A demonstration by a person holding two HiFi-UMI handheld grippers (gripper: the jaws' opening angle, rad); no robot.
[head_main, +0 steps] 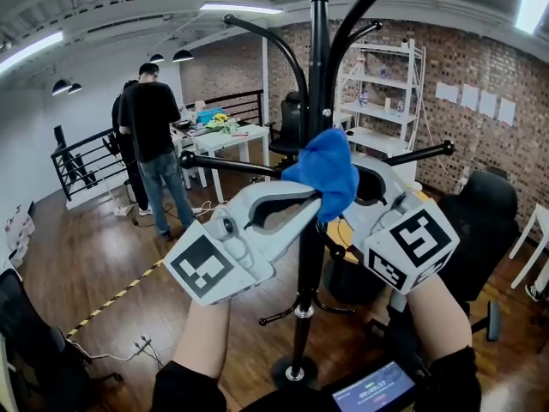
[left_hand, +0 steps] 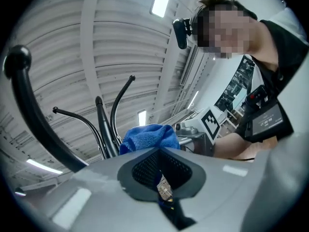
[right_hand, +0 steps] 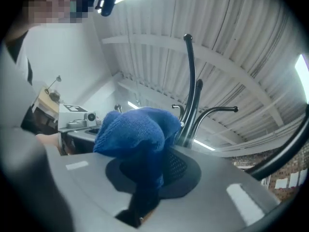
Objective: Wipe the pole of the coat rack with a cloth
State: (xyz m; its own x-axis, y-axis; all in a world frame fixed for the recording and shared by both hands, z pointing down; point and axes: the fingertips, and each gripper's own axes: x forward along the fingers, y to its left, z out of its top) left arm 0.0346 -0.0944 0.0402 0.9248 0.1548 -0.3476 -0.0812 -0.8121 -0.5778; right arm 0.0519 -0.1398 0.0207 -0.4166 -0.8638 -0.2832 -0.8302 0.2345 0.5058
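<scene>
Wiping well means pressing the blue cloth [head_main: 330, 172], pinched from 8 o'clock by the closed fingers of the left gripper [head_main: 310, 201] and from 4 o'clock by the right gripper [head_main: 358, 185], snugly around the coat rack pole [head_main: 318, 75] while sliding steadily downward

Cloth [head_main: 328, 175] against pole [head_main: 318, 75] (person [head_main: 151, 136] behind, left)
</scene>
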